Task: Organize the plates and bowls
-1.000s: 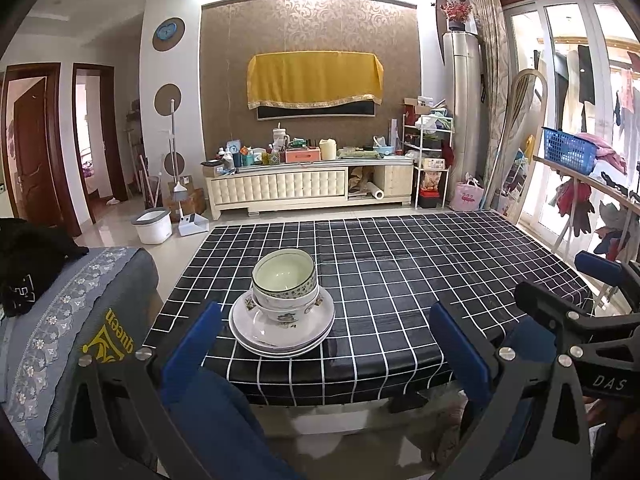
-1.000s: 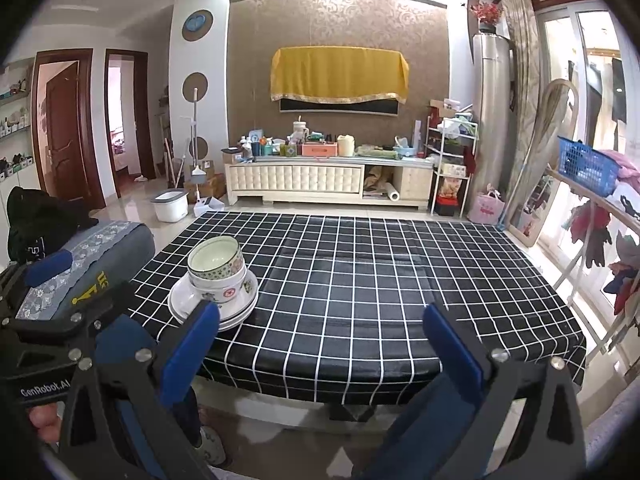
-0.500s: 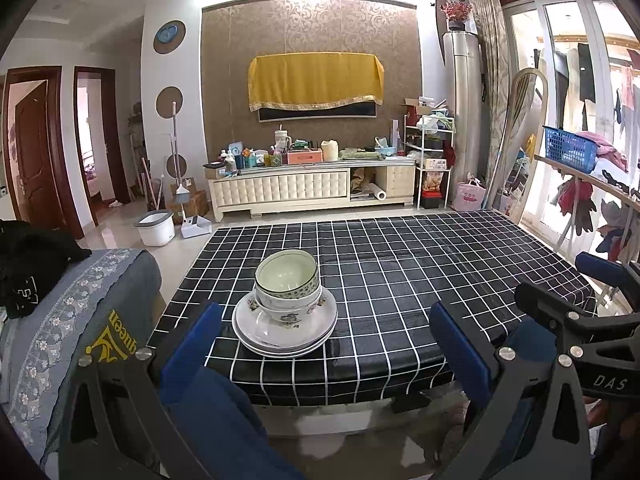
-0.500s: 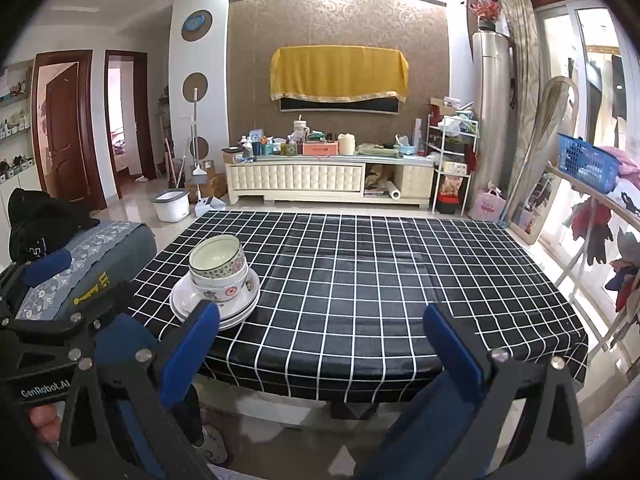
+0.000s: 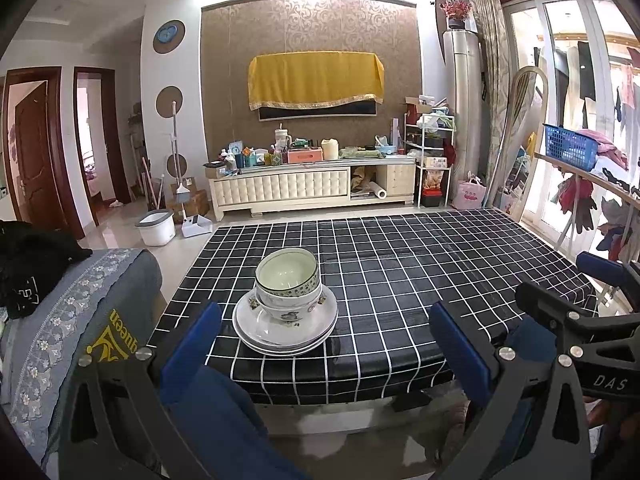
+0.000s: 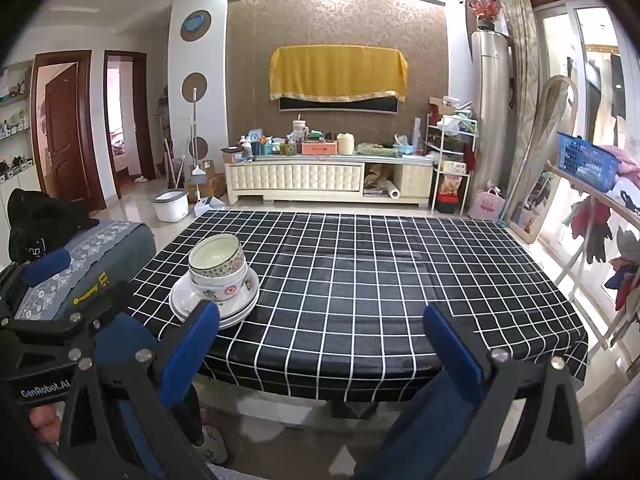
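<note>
A stack of 2 bowls (image 5: 288, 284) nested on plates (image 5: 286, 326) sits near the table's (image 5: 440, 280) front-left corner. The left gripper (image 5: 320, 344), jaws wide open and empty, faces it almost head-on and looks nearer; the right gripper (image 6: 320, 340), also open, has the stack off to its left. Nothing stands between them.
</note>
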### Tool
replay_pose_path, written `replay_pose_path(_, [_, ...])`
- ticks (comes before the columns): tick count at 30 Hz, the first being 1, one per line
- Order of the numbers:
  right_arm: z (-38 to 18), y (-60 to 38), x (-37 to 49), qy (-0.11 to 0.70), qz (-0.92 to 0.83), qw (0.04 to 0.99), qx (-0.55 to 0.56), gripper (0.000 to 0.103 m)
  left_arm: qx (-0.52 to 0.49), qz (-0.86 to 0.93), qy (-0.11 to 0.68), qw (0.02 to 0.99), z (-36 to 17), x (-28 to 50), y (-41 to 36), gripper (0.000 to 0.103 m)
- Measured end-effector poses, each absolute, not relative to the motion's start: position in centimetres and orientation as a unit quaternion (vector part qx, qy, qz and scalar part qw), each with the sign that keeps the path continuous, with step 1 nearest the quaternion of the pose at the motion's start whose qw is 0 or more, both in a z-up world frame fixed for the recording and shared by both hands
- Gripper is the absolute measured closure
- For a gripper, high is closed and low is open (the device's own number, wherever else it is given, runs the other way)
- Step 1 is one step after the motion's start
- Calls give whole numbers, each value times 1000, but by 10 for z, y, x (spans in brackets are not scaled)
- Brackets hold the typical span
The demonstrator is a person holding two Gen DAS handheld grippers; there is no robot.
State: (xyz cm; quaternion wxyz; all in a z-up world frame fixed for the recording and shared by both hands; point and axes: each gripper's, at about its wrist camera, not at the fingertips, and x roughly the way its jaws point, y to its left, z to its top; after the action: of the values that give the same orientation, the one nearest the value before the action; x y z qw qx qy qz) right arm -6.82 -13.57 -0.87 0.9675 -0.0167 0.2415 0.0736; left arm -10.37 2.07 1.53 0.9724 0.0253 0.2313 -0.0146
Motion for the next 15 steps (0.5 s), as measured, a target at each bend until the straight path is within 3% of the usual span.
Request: replay_pose_path(15, [-10,-137,-68,246,74,966,-12,0,28,-14,232,972,15,-105,18,0])
